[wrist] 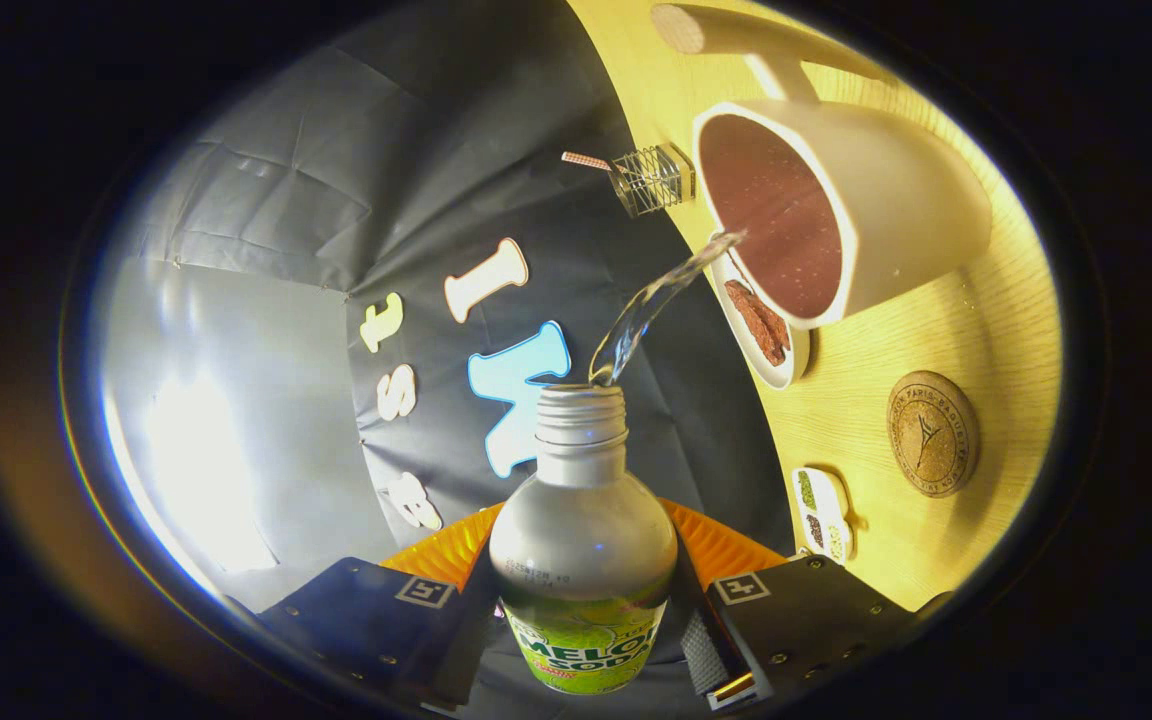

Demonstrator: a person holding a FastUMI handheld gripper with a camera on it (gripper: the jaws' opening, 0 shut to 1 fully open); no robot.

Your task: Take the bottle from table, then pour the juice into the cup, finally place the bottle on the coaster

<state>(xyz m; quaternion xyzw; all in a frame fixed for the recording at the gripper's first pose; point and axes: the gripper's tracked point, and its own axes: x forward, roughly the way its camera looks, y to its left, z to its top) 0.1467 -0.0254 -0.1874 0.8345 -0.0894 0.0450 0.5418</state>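
Observation:
My gripper point(584, 610) is shut on a silver bottle point(582, 540) with a green label, one finger pressing each side of its body. The bottle is uncapped and tipped over toward the table. A clear stream of liquid point(651, 305) arcs from the bottle's mouth to the rim of a white cup point(921, 210) with a dark brown inside. The cup stands on the wooden table point(976, 340) beyond the fingers. A round cork coaster point(932, 433) lies on the table on the near side of the cup, with nothing on it.
A small white dish point(771, 345) with brown pieces sits against the cup. A little wire basket point(651, 180) stands at the table's edge. A wooden handle point(736, 35) juts past the cup. A small white tray point(824, 512) with green and dark bits lies near the coaster.

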